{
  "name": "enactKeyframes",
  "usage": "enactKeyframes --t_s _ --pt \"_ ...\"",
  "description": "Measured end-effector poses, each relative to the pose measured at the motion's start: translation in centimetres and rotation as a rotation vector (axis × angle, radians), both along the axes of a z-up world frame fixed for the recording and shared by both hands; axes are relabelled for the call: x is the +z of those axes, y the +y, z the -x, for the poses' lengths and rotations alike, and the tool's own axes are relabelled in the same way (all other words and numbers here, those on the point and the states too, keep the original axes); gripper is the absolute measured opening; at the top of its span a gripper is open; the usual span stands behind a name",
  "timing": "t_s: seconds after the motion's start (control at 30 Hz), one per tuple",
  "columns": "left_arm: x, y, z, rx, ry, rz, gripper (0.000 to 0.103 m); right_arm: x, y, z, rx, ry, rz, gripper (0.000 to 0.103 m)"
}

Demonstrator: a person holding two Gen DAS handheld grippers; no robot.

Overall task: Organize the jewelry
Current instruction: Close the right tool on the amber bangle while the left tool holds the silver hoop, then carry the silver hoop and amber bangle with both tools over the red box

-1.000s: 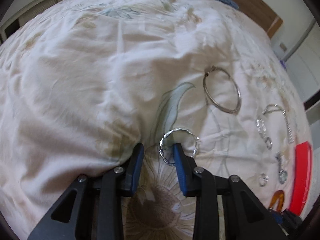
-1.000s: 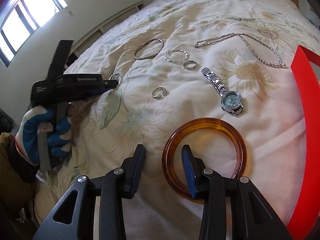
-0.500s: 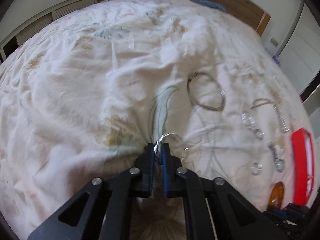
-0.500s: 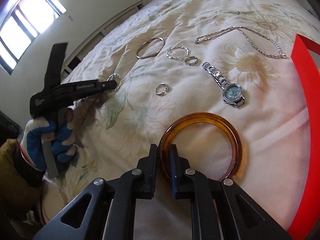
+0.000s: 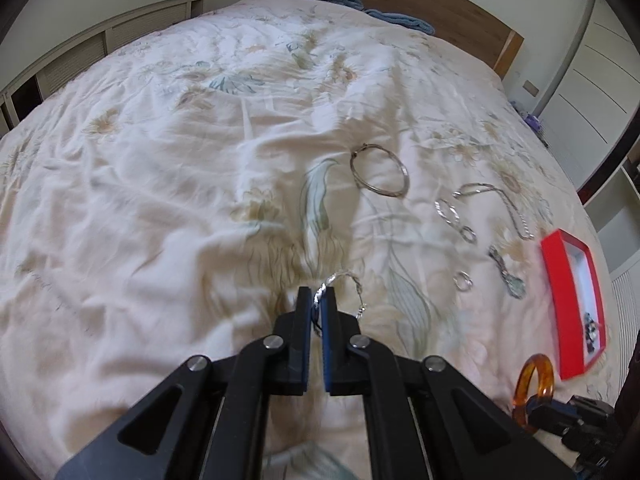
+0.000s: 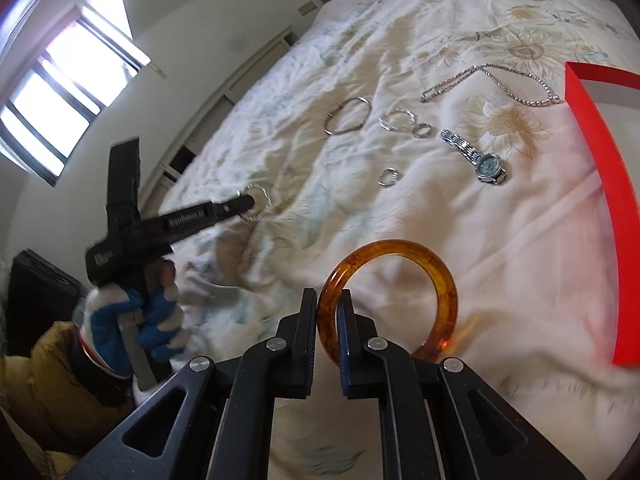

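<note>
White lettering runs along the left gripper (image 6: 250, 205)'s black side in the right wrist view, and a shorter mark sits near its handle; both are too blurred to read.

The red box (image 6: 608, 184) runs off the right wrist view's right edge, its inside out of sight there. In the left wrist view the dark items (image 5: 591, 326) inside it are too small to identify. The twisted silver bracelet (image 5: 347, 287) is blurred, partly hidden between the left gripper's (image 5: 316, 300) fingers. The gloved hand (image 6: 132, 320) is smeared.
</note>
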State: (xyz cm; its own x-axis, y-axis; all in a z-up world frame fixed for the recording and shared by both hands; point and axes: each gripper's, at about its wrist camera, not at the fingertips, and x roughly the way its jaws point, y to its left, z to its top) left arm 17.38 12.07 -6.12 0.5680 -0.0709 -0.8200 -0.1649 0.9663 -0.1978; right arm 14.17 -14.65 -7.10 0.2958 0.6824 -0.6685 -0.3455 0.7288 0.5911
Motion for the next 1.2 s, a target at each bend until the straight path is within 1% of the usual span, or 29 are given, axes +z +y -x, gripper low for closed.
enactKeyframes --t_s 0.17,0.33,0.43,0.5,0.6,0.7,0.83,0.93,1.07,1.17,1.2 --pt "2.2 -1.5 1.6 -0.032 -0.021 0.012 0.004 2.6 -1.6 2.1 -0.032 -0.044 -0.030 0.010" --pt "4.4 -5.7 1.6 -0.114 -0.048 0.034 0.004 5.0 -5.1 3.0 -0.099 -0.107 -0.027 0.010" --pt "5.4 -9.5 0.8 -0.187 -0.058 0.053 0.004 6.1 -8.1 2.7 -0.153 -0.136 -0.013 0.010" --pt "5.9 -12.8 -0.1 -0.250 -0.063 0.059 0.004 6.7 -11.0 2.2 -0.202 -0.154 0.015 0.010" --pt "6.3 -17.7 -1.9 -0.338 -0.068 0.075 0.004 6.8 -14.8 0.6 -0.262 -0.167 0.058 0.010" --pt "6.5 -22.7 -3.9 -0.420 -0.074 0.086 0.004 6.3 -17.6 -1.5 -0.310 -0.167 0.103 0.010" --pt "5.4 -29.3 -6.9 -0.517 -0.063 0.084 0.004 4.3 -21.2 -4.9 -0.369 -0.133 0.154 0.010" --pt "3.6 -33.0 -9.1 -0.558 -0.033 0.077 0.004 2.7 -23.2 -7.1 -0.397 -0.107 0.187 0.010" --pt "0.5 -36.2 -12.0 -0.571 0.019 0.054 0.004 0.0 -25.0 -9.9 -0.423 -0.051 0.233 0.010" --pt "-1.4 -37.0 -13.2 -0.573 0.049 0.012 0.004 -1.4 -25.1 -11.5 -0.420 -0.020 0.252 0.010" --pt "-1.7 -37.2 -13.3 -0.574 0.055 0.004 0.004 -1.9 -24.7 -12.2 -0.410 -0.013 0.276 0.010"
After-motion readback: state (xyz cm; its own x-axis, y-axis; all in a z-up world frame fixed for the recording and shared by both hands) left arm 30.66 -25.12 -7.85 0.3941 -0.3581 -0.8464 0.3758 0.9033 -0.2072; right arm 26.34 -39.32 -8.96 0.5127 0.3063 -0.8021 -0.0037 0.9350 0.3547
